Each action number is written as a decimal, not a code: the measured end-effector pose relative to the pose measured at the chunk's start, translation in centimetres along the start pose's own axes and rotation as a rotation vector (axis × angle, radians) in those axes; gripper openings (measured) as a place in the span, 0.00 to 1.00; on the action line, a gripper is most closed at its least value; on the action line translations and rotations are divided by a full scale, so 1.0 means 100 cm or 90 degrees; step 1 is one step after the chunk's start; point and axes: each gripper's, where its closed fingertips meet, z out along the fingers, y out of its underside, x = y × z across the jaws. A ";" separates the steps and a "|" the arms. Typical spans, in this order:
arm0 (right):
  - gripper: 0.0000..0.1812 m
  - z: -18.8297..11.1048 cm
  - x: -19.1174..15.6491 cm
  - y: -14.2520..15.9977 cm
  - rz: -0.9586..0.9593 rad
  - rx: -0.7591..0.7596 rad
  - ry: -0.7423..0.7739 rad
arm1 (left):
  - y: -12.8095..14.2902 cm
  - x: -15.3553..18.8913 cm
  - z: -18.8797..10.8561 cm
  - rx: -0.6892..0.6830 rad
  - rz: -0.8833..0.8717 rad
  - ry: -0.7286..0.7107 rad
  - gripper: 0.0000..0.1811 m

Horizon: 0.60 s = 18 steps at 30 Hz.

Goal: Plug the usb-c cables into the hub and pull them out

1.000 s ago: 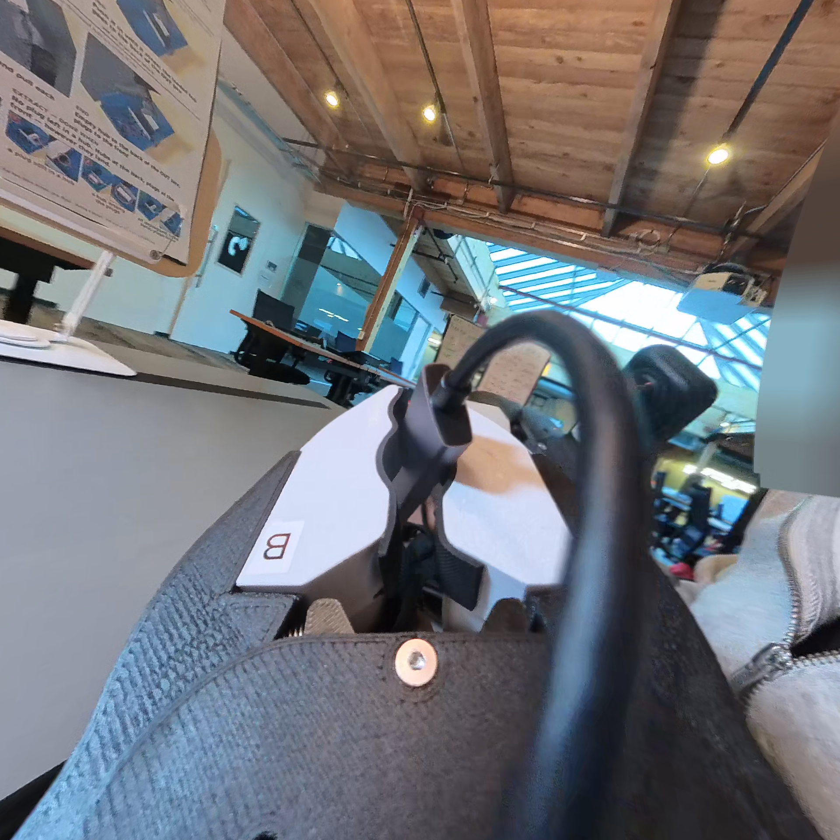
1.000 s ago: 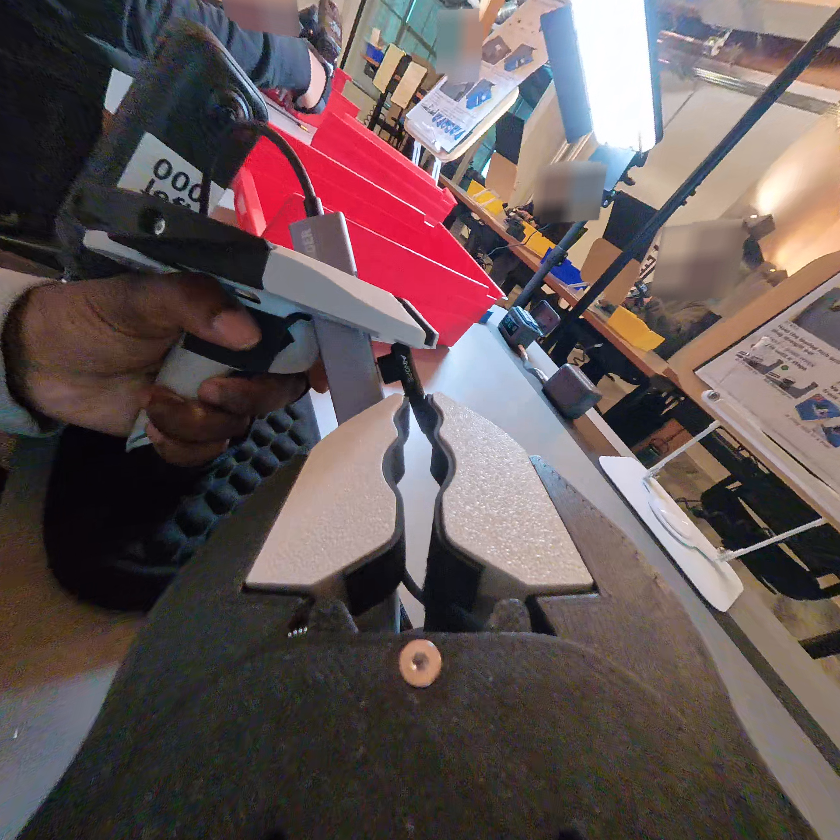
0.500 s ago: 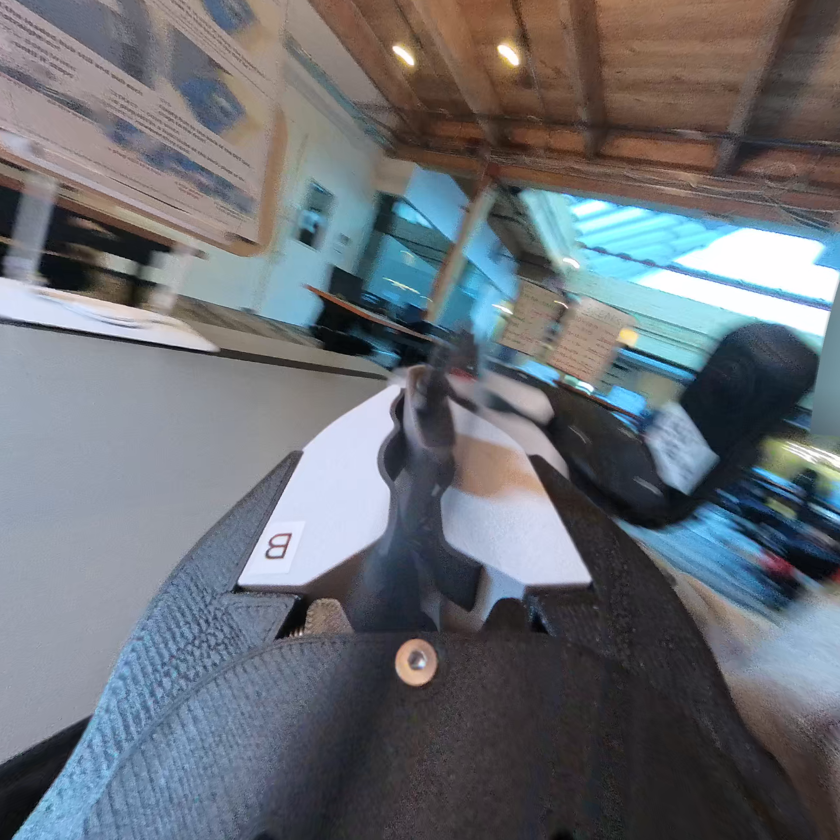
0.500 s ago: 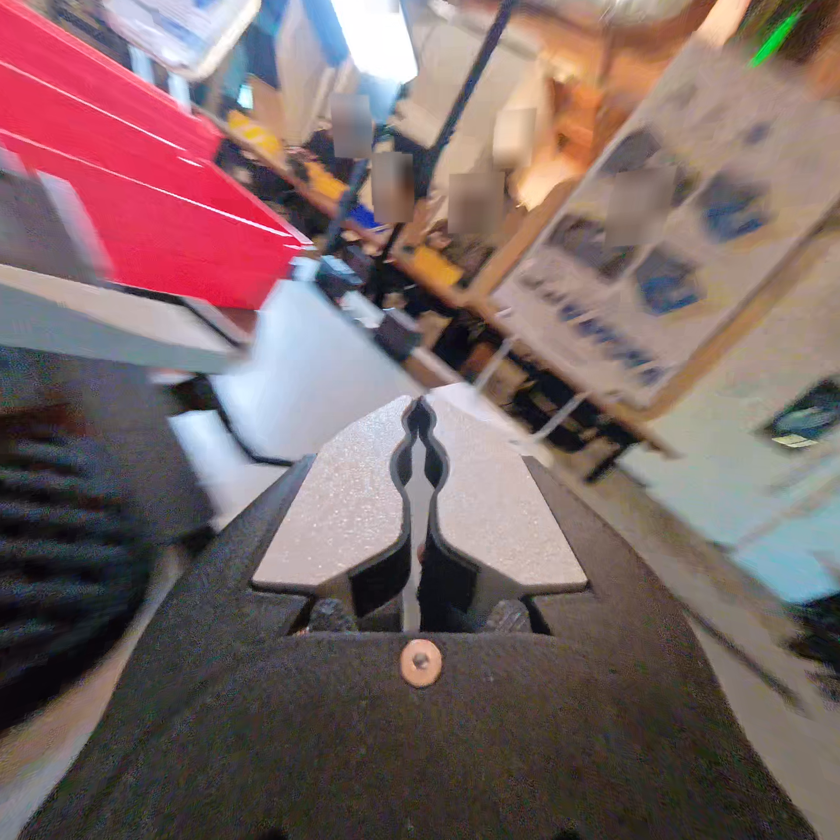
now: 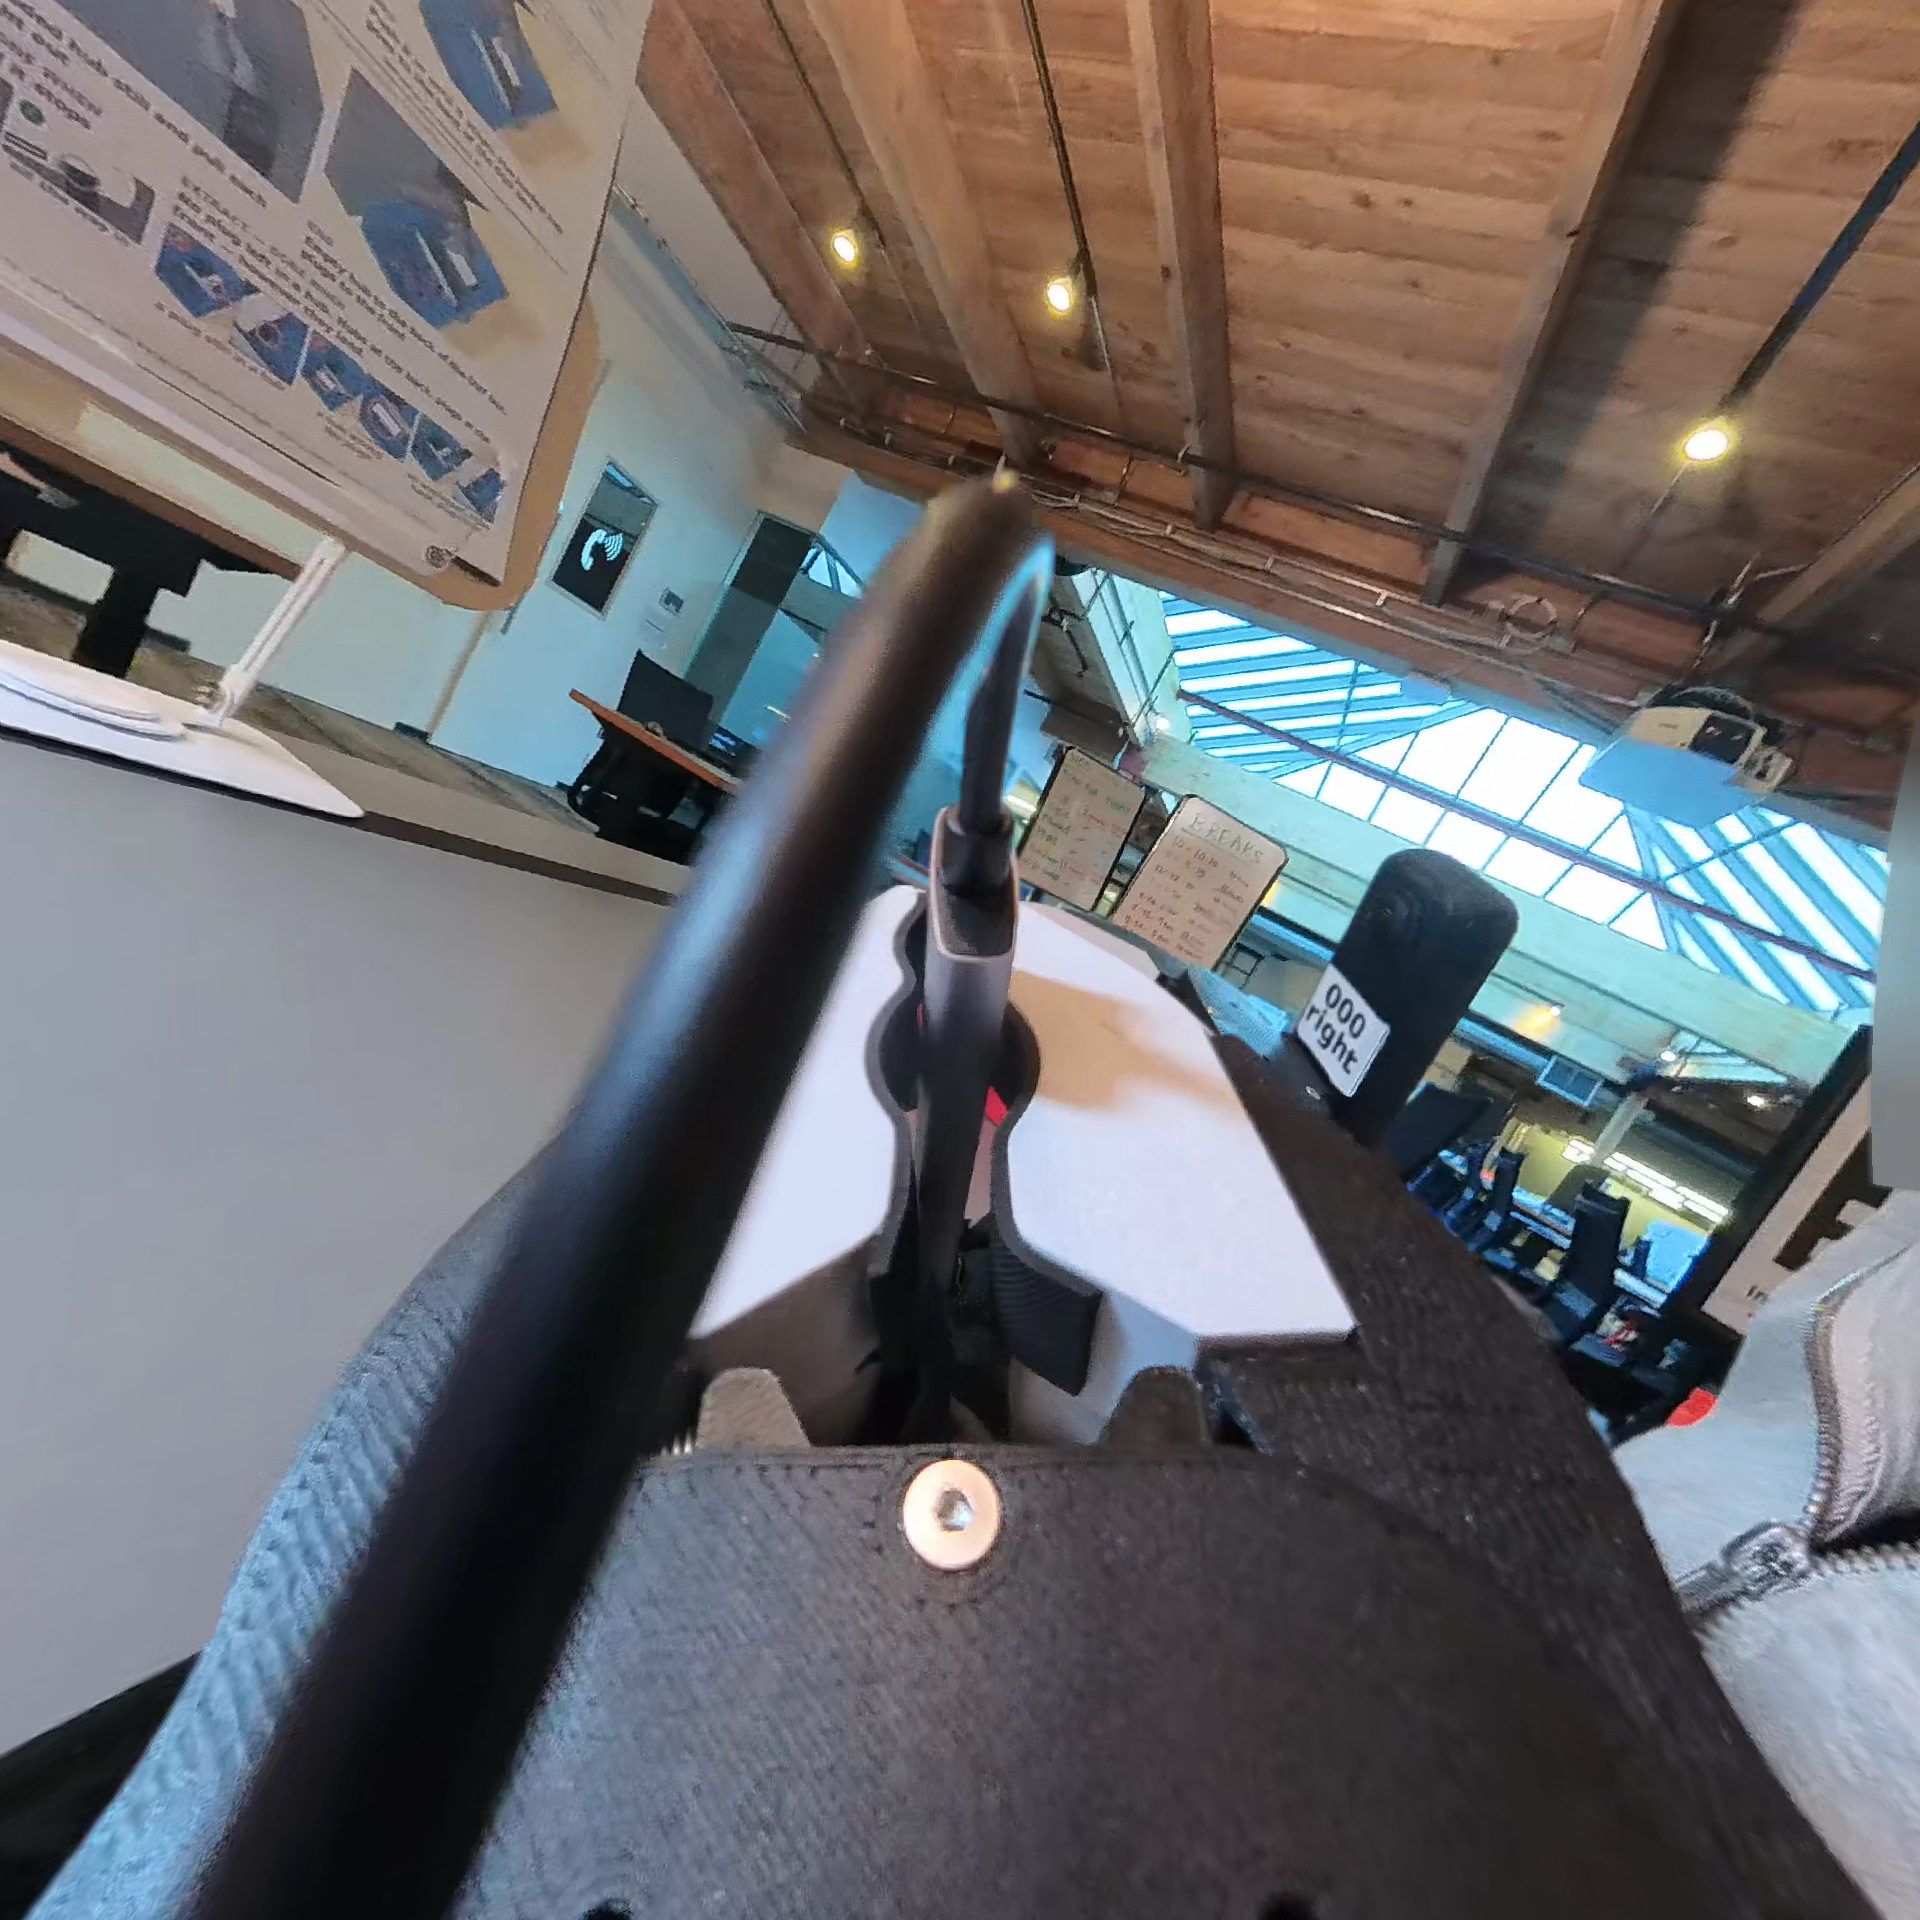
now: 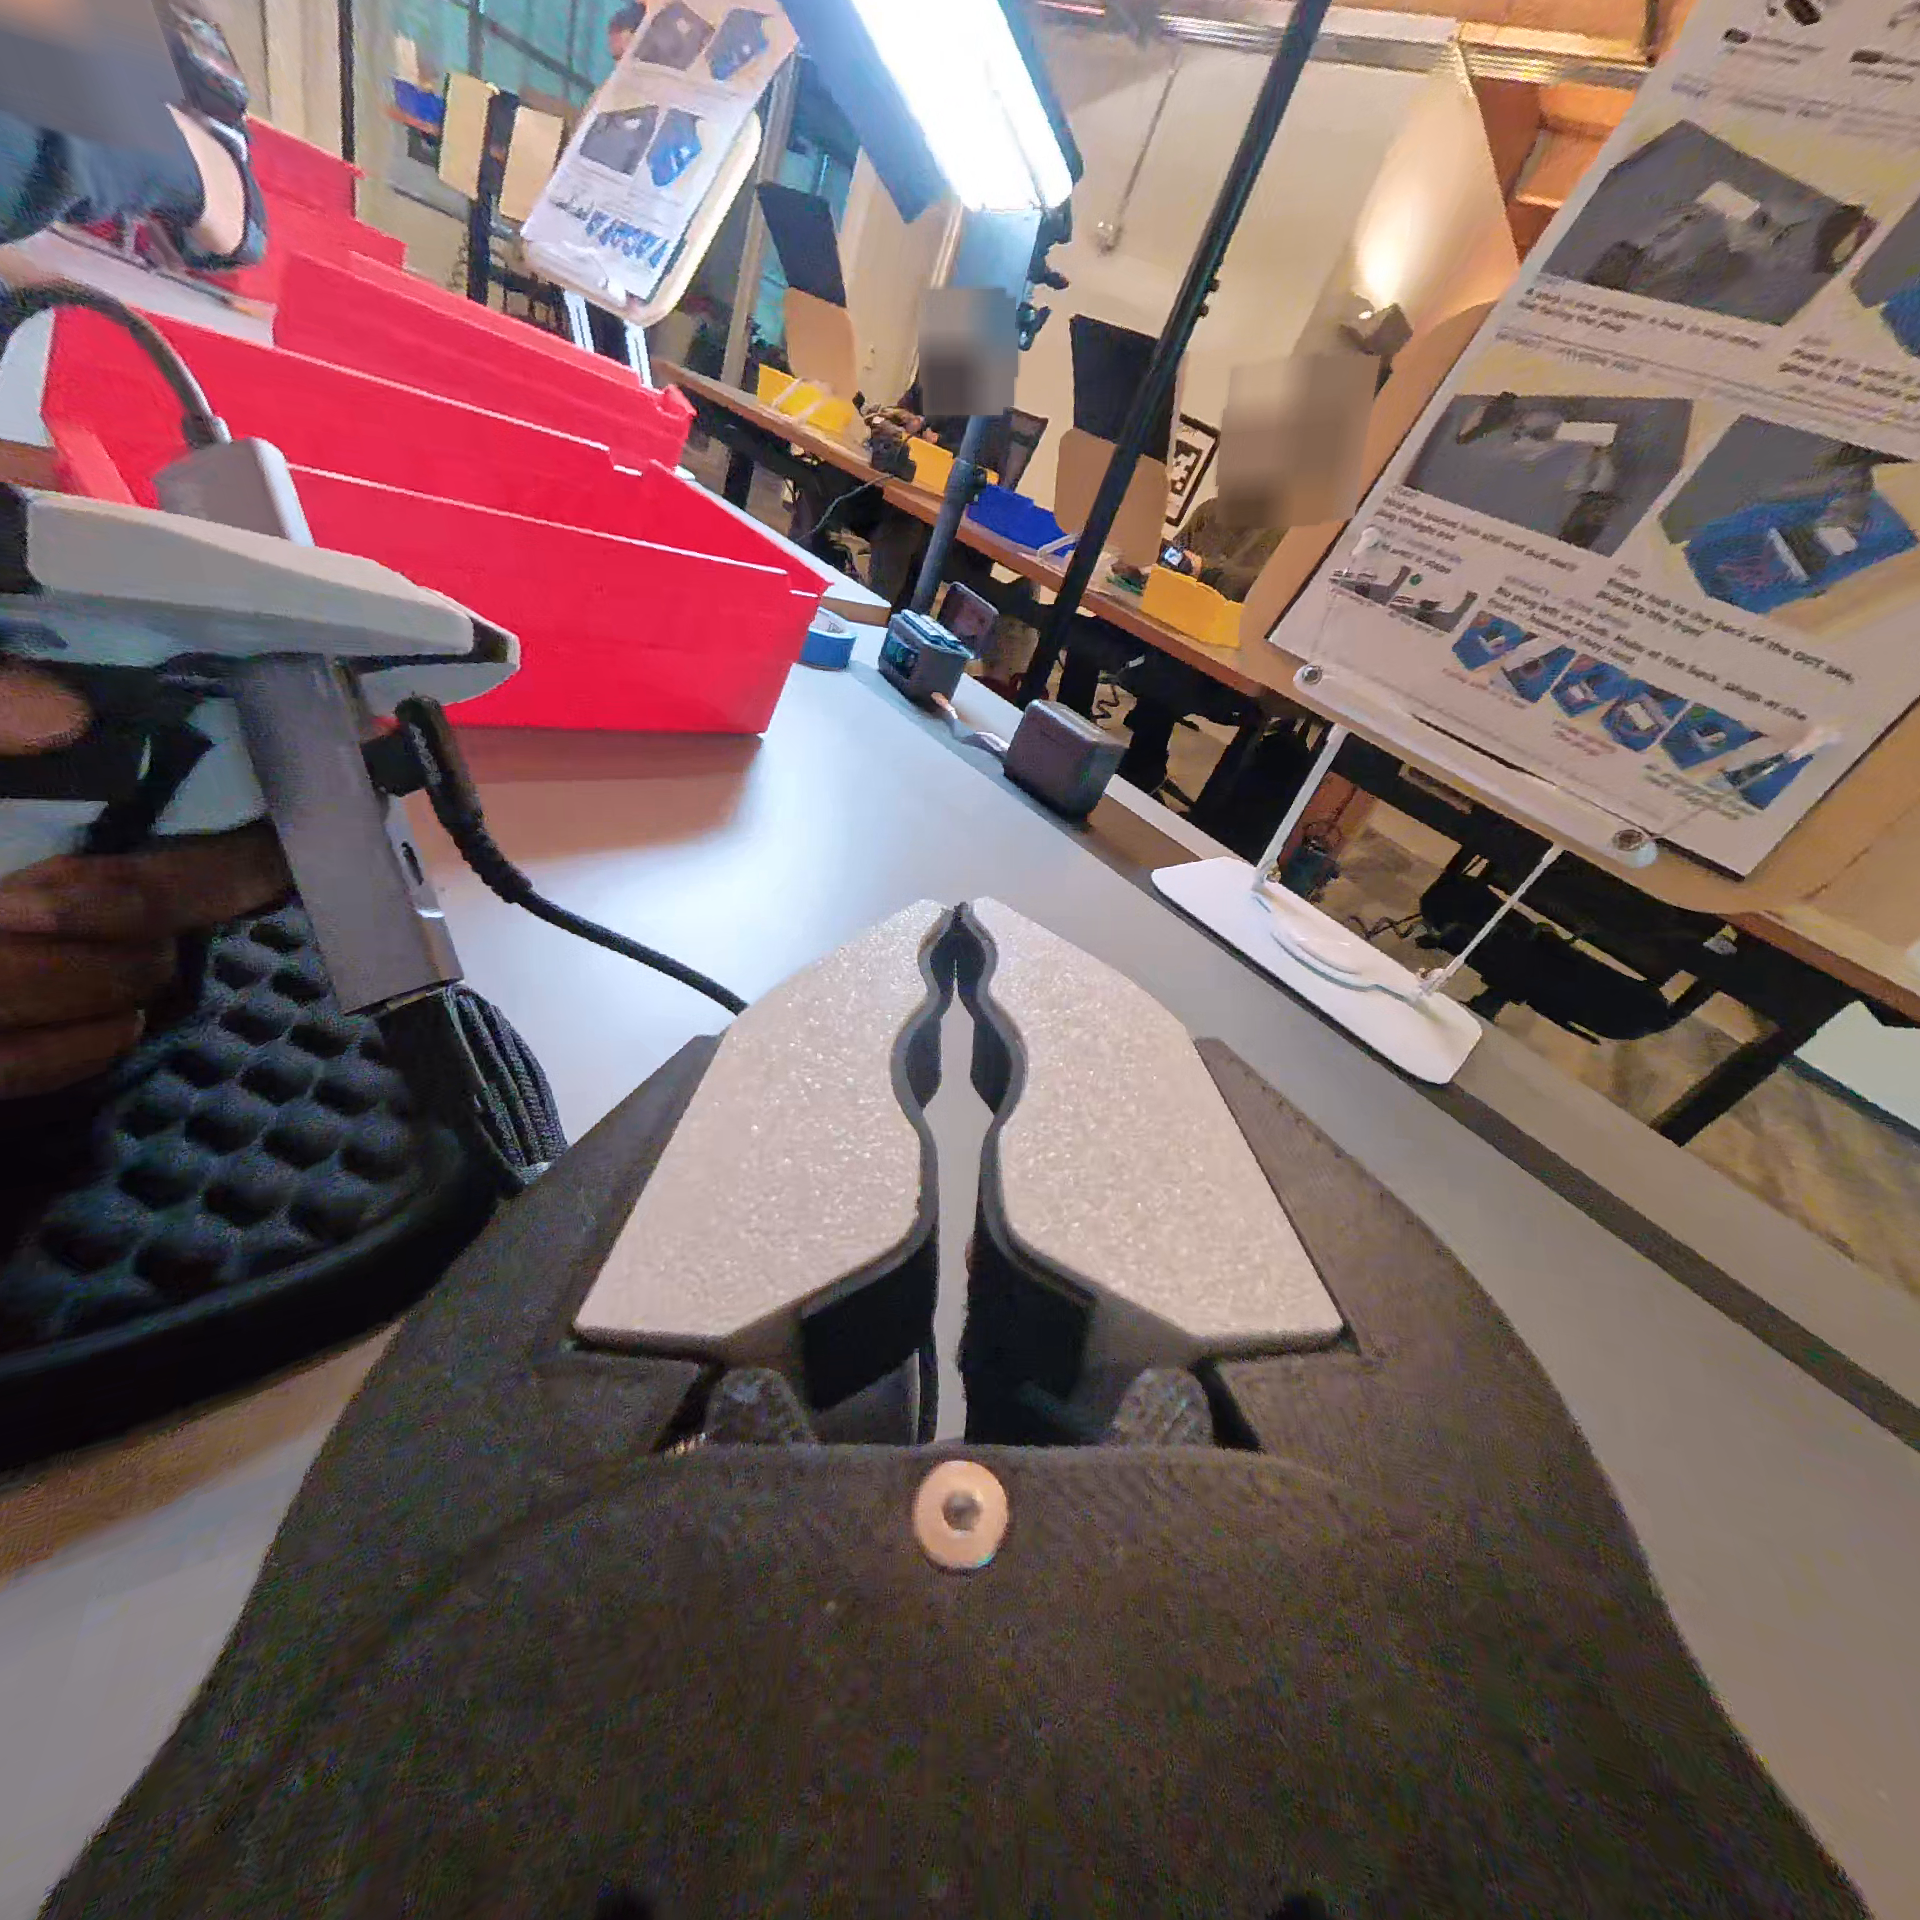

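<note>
My left gripper [image 5: 961, 935] is shut on the grey hub [image 5: 966, 987], which stands edge-on between its pads. The hub's own black lead [image 5: 982, 748] leaves its top and loops back across the left wrist view. The right wrist view shows that gripper [image 6: 260, 613] at the left, clamping the hub [image 6: 332, 831]. A braided black USB-C cable [image 6: 468, 831] is plugged into the hub's side and runs down onto the grey table [image 6: 831, 810]. My right gripper [image 6: 961, 914] is shut with nothing between its pads, to the right of the hub.
Red bins [image 6: 540, 540] stand behind the hub. A black foam pad [image 6: 208, 1174] lies under the hand holding the left gripper. Two small grey boxes [image 6: 1065, 753] and a white stand [image 6: 1320, 966] with an instruction board [image 6: 1621, 499] line the table's far edge. One gripper's finger ends stand about 10 cm off the other's.
A second ago my right gripper held the braided cable by the hub. It has let go, drawn back to the right, and its pads have closed on air. The left gripper keeps the hub.
</note>
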 end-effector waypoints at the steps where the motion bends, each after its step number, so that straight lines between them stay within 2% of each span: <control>1: 0.00 -0.001 0.002 -0.001 0.017 0.005 0.000 | 0.000 0.000 0.000 0.001 -0.007 0.003 0.05; 2: 0.00 -0.002 0.004 -0.001 0.039 0.010 -0.003 | -0.001 0.000 0.000 0.002 -0.009 0.008 0.08; 6: 0.00 -0.005 0.010 -0.001 0.092 0.030 -0.007 | -0.002 0.002 -0.002 0.009 -0.007 0.014 0.06; 14: 0.00 -0.001 -0.004 0.002 0.054 0.012 -0.031 | -0.001 -0.003 0.000 0.002 -0.001 -0.013 0.05; 18: 0.00 -0.003 -0.001 -0.002 0.110 0.037 -0.043 | -0.002 -0.009 0.006 -0.039 0.049 -0.024 0.04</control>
